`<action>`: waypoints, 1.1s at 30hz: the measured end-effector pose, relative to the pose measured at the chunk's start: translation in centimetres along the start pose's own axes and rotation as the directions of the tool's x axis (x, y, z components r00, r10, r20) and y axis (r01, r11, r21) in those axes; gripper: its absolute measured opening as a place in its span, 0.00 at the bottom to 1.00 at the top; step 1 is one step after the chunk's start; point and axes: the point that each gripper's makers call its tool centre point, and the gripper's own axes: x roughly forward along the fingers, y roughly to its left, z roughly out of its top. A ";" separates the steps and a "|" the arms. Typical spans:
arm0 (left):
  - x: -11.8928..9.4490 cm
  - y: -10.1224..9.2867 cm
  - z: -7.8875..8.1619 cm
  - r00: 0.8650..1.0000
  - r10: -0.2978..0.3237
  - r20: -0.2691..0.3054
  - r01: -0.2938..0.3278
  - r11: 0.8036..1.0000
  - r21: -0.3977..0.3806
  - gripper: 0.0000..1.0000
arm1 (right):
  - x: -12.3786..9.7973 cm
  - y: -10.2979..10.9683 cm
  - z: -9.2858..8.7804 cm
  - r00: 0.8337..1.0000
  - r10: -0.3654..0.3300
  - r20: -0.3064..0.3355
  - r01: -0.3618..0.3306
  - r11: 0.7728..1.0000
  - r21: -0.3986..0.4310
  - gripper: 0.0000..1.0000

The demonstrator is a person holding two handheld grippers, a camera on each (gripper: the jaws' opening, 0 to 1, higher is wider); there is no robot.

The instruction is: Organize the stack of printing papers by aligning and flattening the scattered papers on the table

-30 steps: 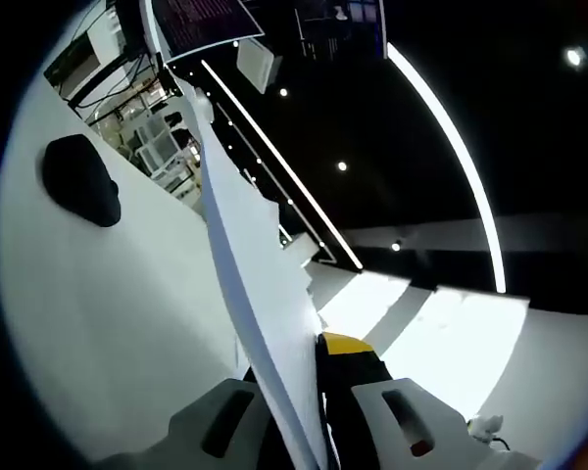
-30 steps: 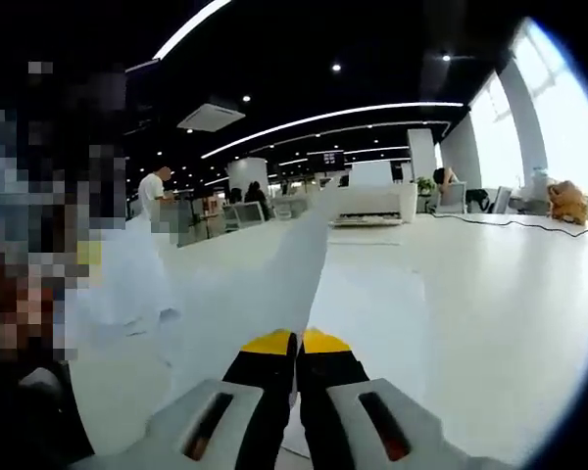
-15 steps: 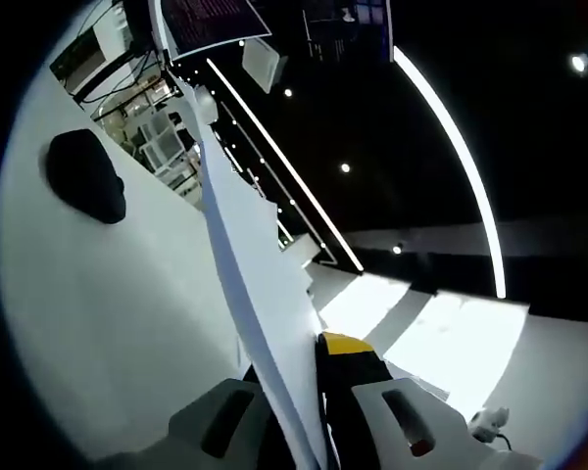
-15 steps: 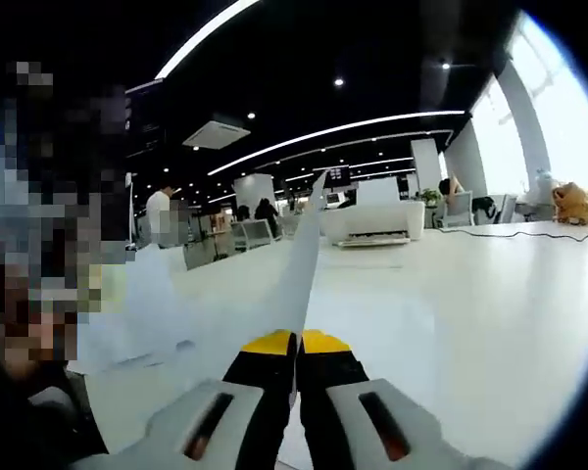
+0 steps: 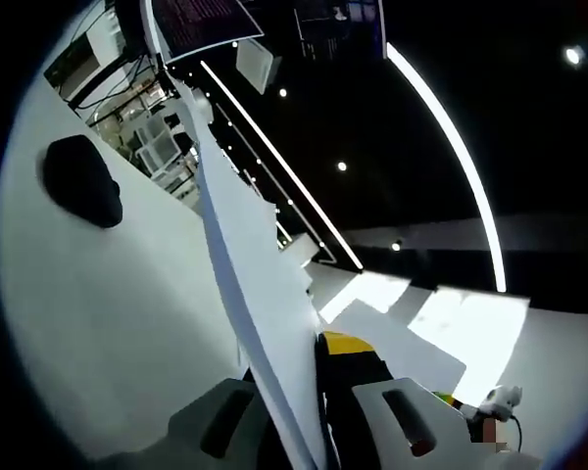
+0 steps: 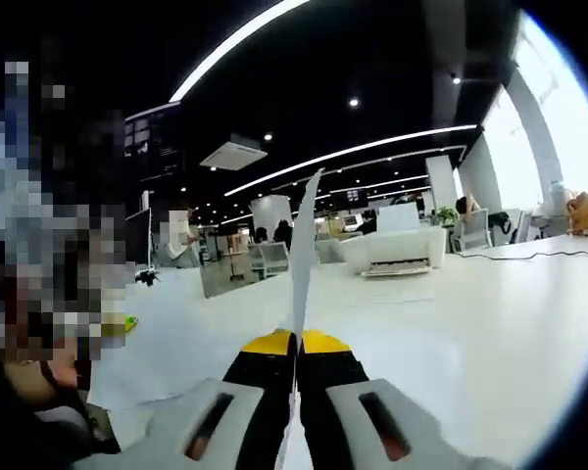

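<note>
White bench (image 6: 490,313), open office behind. Left tool (image 5: 309,367) and right tool (image 6: 296,352) each pinch the paper stack (image 5: 250,274) edge-on, raised above the bench; uneven pull could buckle or tear sheets.

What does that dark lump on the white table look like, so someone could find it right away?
Start from the broad white table in the left gripper view. Left of the paper sheets pinched in the left hand-held gripper, up near the table's far end, lies the dark lump. It is a rounded black blob, the single dark thing on that pale surface.
</note>
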 end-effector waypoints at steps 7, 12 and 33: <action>0.0 0.0 0.0 1.000 0.001 -0.001 -0.001 1.000 0.001 0.07 | 0.3 0.5 1.4 0.999 0.025 0.029 -0.025 1.000 0.001 0.00; 0.0 0.0 -0.1 1.000 0.000 -0.004 0.000 1.000 0.005 0.07 | 0.4 1.0 2.3 0.998 0.042 0.047 -0.042 0.999 -0.006 0.00; 0.1 0.1 -0.2 1.000 -0.001 -0.016 0.001 1.000 0.007 0.07 | 4.5 9.2 8.9 0.963 0.243 0.116 -0.231 0.967 -0.110 0.00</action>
